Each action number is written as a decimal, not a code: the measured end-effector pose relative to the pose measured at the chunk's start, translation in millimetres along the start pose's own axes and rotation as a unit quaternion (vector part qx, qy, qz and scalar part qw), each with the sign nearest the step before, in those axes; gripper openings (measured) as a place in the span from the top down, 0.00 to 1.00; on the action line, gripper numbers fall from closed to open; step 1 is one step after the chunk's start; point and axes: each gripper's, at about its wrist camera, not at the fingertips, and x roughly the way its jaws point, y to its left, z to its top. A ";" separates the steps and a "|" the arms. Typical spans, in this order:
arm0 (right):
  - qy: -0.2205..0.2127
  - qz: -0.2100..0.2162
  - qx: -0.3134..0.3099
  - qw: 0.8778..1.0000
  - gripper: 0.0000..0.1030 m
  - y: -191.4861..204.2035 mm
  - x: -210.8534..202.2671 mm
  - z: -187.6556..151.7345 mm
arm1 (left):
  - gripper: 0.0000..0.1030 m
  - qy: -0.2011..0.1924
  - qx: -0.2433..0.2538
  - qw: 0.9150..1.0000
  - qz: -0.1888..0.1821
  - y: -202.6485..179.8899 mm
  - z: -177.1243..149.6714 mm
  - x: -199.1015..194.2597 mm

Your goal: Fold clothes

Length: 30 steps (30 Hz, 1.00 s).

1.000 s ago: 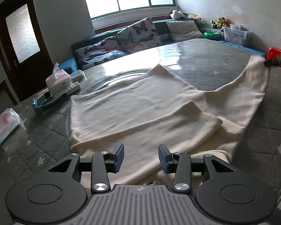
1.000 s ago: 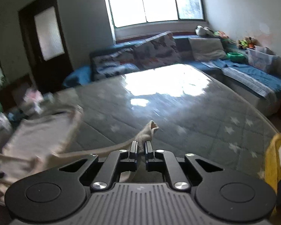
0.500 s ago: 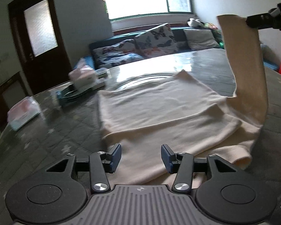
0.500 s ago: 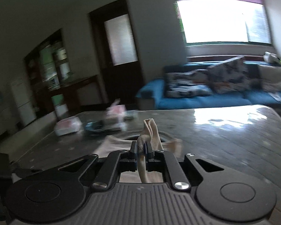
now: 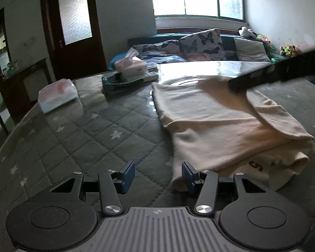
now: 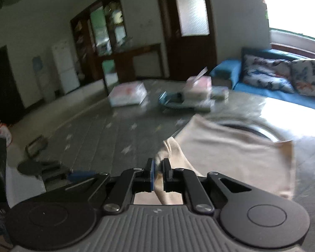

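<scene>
A cream garment (image 5: 216, 124) lies on the grey quilted table, folded over on its right side. My left gripper (image 5: 158, 175) is open and empty, low at the garment's near left corner. My right gripper (image 6: 159, 173) is shut on a cream sleeve (image 6: 170, 151) and holds it over the body of the garment (image 6: 237, 157). In the left wrist view the right gripper's fingers (image 5: 273, 73) come in from the right with the sleeve end (image 5: 216, 84) hanging from their tip.
A tissue box (image 5: 131, 67) on a blue-green tray (image 5: 119, 82) and a flat pink pack (image 5: 57, 94) sit at the table's far left. A blue sofa with cushions (image 5: 201, 45) stands behind the table. A small dark tray (image 6: 36, 146) lies near the table's left edge.
My right gripper carried the sleeve from the far right, up and across to the left over the garment. My left gripper slid left off the garment's near edge and stayed open.
</scene>
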 end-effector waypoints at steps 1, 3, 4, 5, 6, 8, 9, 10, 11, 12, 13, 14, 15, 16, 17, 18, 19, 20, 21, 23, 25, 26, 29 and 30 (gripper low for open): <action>0.006 0.006 0.001 1.000 0.90 3.3 4.4 -2.9 | 0.49 0.000 -0.002 1.000 0.001 0.6 0.0 0.2; 0.017 0.018 0.002 1.000 0.90 9.5 12.0 -8.1 | 0.49 0.000 -0.004 1.000 0.000 1.4 0.6 0.1; 0.015 0.020 -0.001 1.000 0.90 10.6 10.0 -8.6 | 0.49 -0.001 -0.005 1.000 -0.001 1.7 0.9 0.0; 0.013 0.020 -0.004 1.000 0.89 11.1 7.5 -8.9 | 0.49 -0.001 -0.005 1.000 -0.001 1.4 1.5 0.0; 0.012 0.015 -0.008 1.000 0.89 9.0 3.3 -8.6 | 0.49 -0.002 -0.003 1.000 -0.003 0.0 2.5 0.0; 0.012 0.002 -0.016 1.000 0.89 4.2 -5.0 -8.6 | 0.49 -0.005 -0.002 1.000 -0.008 -3.7 5.2 0.1; 0.018 -0.009 -0.020 1.000 0.89 -1.3 -8.0 -11.2 | 0.49 -0.006 -0.001 1.000 -0.013 -6.6 6.8 0.5; 0.023 -0.020 -0.024 0.999 0.88 -6.7 -10.9 -13.8 | 0.49 -0.008 0.003 1.000 -0.018 -10.6 8.6 1.2; 0.029 -0.031 -0.028 0.999 0.87 -12.2 -13.9 -16.5 | 0.49 -0.010 0.007 1.000 -0.022 -14.6 10.4 1.8; 0.035 -0.043 -0.032 0.998 0.86 -17.7 -16.8 -19.1 | 0.50 -0.012 0.011 0.999 -0.027 -18.6 12.2 2.5; 0.041 -0.054 -0.034 0.997 0.84 -23.7 -19.7 -22.4 | 0.51 -0.015 0.015 0.999 -0.032 -22.6 14.0 3.2; 0.052 -0.066 -0.033 0.996 0.84 -31.5 -22.7 -28.4 | 0.51 -0.016 0.019 0.999 -0.037 -26.9 16.0 4.5; 0.061 -0.077 -0.032 0.995 0.84 -38.7 -25.4 -34.0 | 0.51 -0.015 0.025 0.999 -0.041 -31.5 18.3 7.2; 0.067 -0.083 -0.029 0.994 0.83 -44.5 -27.6 -38.5 | 0.51 -0.013 0.029 0.999 -0.044 -35.5 20.6 11.0; 0.074 -0.090 -0.025 0.993 0.81 -52.6 -30.0 -44.6 | 0.51 -0.011 0.034 0.998 -0.047 -39.4 23.2 15.4; 0.077 -0.096 -0.021 0.992 0.80 -58.4 -33.1 -49.5 | 0.51 -0.008 0.038 0.998 -0.047 -42.7 25.6 20.3; 0.080 -0.100 -0.017 0.992 0.78 -63.2 -36.9 -54.3 | 0.52 -0.005 0.042 0.998 -0.048 -45.4 27.5 24.3; 0.082 -0.104 -0.013 0.991 0.77 -67.9 -40.6 -58.9 | 0.56 -0.001 0.044 0.998 -0.049 -48.2 29.3 28.4; 0.082 -0.106 -0.009 0.991 0.75 -71.8 -43.3 -62.4 | 0.57 0.002 0.048 0.998 -0.051 -51.1 31.0 32.3; 0.081 -0.111 -0.008 0.991 0.70 -76.8 -49.2 -68.4 | 0.58 0.011 0.057 0.997 -0.055 -55.8 32.4 39.0; 0.077 -0.115 -0.011 0.990 0.68 -79.9 -54.6 -73.3 | 0.69 0.013 0.064 0.996 -0.054 -59.7 32.9 42.3; 0.076 -0.115 -0.014 0.990 0.68 -81.0 -54.9 -74.2 | 0.77 0.012 0.066 0.996 -0.052 -61.5 33.1 43.3; 0.075 -0.111 -0.015 0.991 0.68 -83.7 -55.3 -77.0 | 0.94 0.007 0.075 0.996 -0.045 -66.4 34.4 44.9; 0.078 -0.109 -0.014 0.991 0.68 -84.6 -54.0 -77.9 | 0.95 0.001 0.079 0.996 -0.042 -66.9 36.5 42.2</action>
